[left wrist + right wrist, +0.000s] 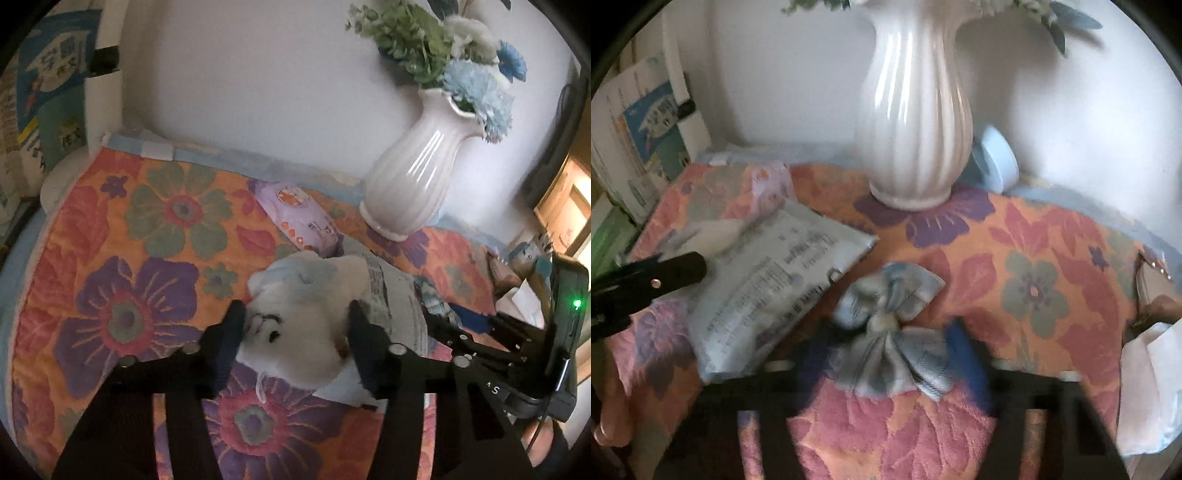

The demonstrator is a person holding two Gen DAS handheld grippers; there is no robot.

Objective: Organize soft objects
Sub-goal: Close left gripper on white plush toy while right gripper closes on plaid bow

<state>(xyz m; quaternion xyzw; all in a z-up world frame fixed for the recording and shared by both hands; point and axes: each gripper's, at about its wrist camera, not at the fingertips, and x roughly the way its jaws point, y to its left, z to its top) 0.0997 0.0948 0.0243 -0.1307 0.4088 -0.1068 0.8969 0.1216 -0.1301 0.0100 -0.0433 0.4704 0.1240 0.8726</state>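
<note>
A white plush toy (295, 317) with pale blue patches lies on the flowered quilt (147, 258), partly on top of a grey-white printed wipes pack (395, 295). My left gripper (295, 328) is shut on the toy, with a dark pad pressing into its fur on each side. In the right wrist view a blue-and-white fabric bow (894, 325) lies on the quilt. My right gripper (892, 350) is shut on it, though the fingers are blurred. The wipes pack (768, 284) lies just left of the bow. One of my left gripper's fingers (676, 273) reaches in over the pack.
A white ribbed vase (413, 177) with blue flowers stands at the back by the wall. A purple wipes pack (299, 218) lies left of its base. A pale blue roll (995, 162) leans behind the vase. A white bag (1145, 387) sits at the right edge and boxes (646, 140) at the left.
</note>
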